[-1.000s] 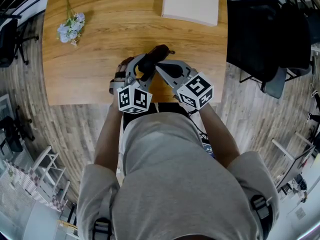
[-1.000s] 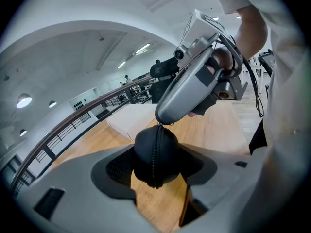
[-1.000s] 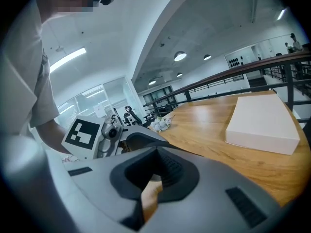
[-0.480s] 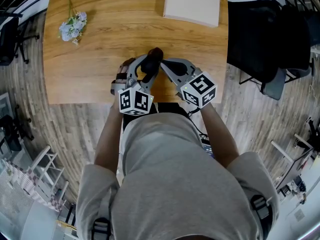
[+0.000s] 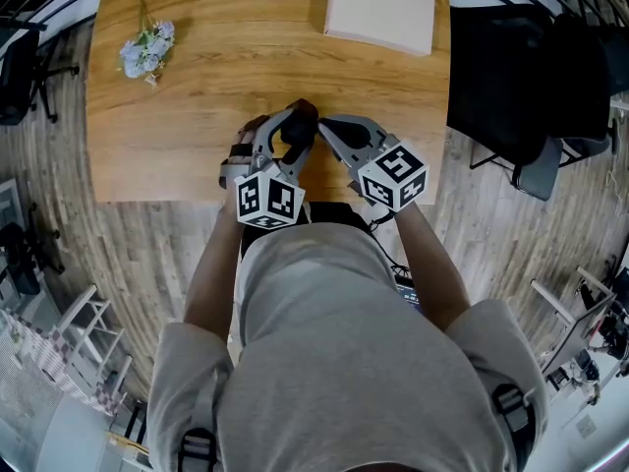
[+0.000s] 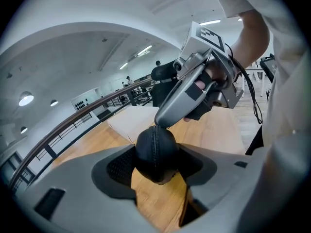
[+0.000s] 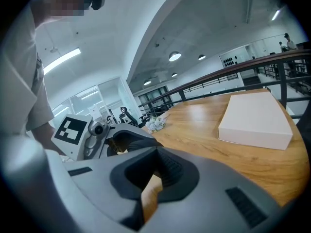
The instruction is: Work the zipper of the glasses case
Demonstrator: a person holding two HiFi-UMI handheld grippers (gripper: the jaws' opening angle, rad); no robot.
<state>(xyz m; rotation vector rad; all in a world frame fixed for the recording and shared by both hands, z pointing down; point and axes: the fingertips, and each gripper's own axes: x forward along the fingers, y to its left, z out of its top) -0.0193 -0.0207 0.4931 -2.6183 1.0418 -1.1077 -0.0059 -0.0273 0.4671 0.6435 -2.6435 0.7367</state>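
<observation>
Where the wooden table [image 5: 197,96] runs to its far left corner, a small bunch of pale flowers [image 5: 145,47] lies on the wood, well apart from the work; nearer the person, at the table's near edge, the left gripper [image 5: 288,138] grasps the black glasses case [image 6: 155,152]; its jaws stand wide, one pad pressed on each flank of the case; the case is held end-on to that gripper's camera, over the wood, with the zipper [image 6: 155,147] running down the middle of the facing end; to the right, the right gripper [image 6: 160,122] is clenched, jaws together; its tip touches the top of the case at the upper end of the zipper; whether a pull tab is pinched there cannot be told; at the far right of the table lies a flat white box [image 5: 383,8]; beyond the table's right edge stands a black chair [image 5: 511,67].
</observation>
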